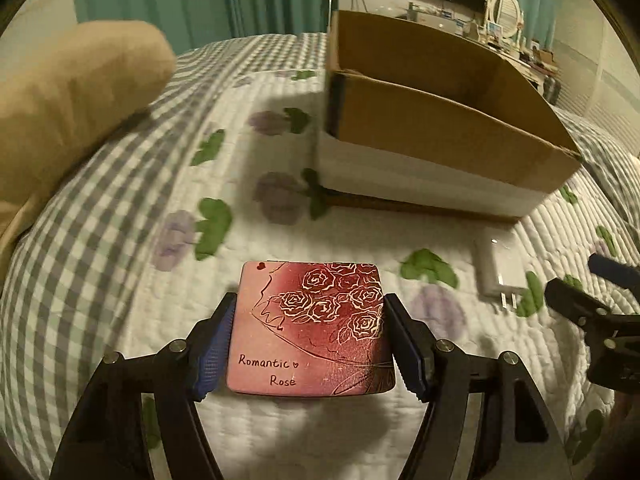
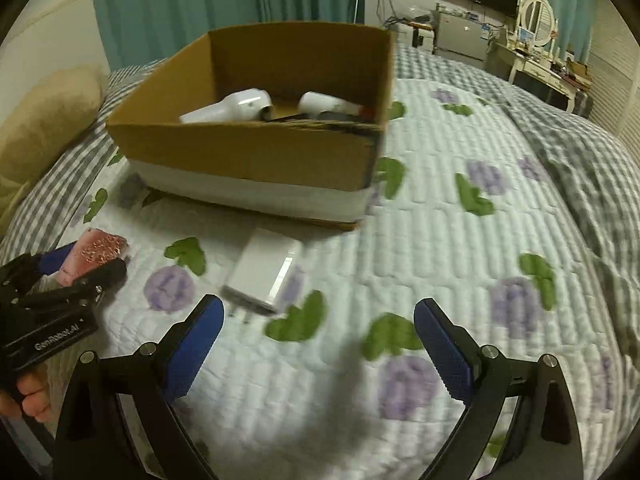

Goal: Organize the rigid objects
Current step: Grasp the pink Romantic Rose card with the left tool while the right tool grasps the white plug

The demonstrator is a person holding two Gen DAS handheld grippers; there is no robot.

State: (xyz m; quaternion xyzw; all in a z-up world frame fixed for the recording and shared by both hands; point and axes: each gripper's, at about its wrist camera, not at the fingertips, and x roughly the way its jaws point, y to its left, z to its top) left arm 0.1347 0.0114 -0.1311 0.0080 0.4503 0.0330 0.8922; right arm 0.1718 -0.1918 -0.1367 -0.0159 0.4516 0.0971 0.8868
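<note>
My left gripper (image 1: 308,344) is shut on a pink "Romantic Rose" case (image 1: 312,328), held just above the quilt. It also shows in the right wrist view (image 2: 94,256) at the far left. A white charger plug (image 2: 266,272) lies on the quilt just ahead of my right gripper (image 2: 320,344), which is open and empty. The charger also shows in the left wrist view (image 1: 500,272). A cardboard box (image 2: 248,152) stands behind, holding a white hair dryer (image 2: 236,106) and another white item (image 2: 324,104).
A tan pillow (image 1: 68,112) lies at the far left of the bed. The flowered quilt (image 2: 460,240) spreads to the right of the box. A dresser with a mirror (image 2: 536,40) and a TV stand far back.
</note>
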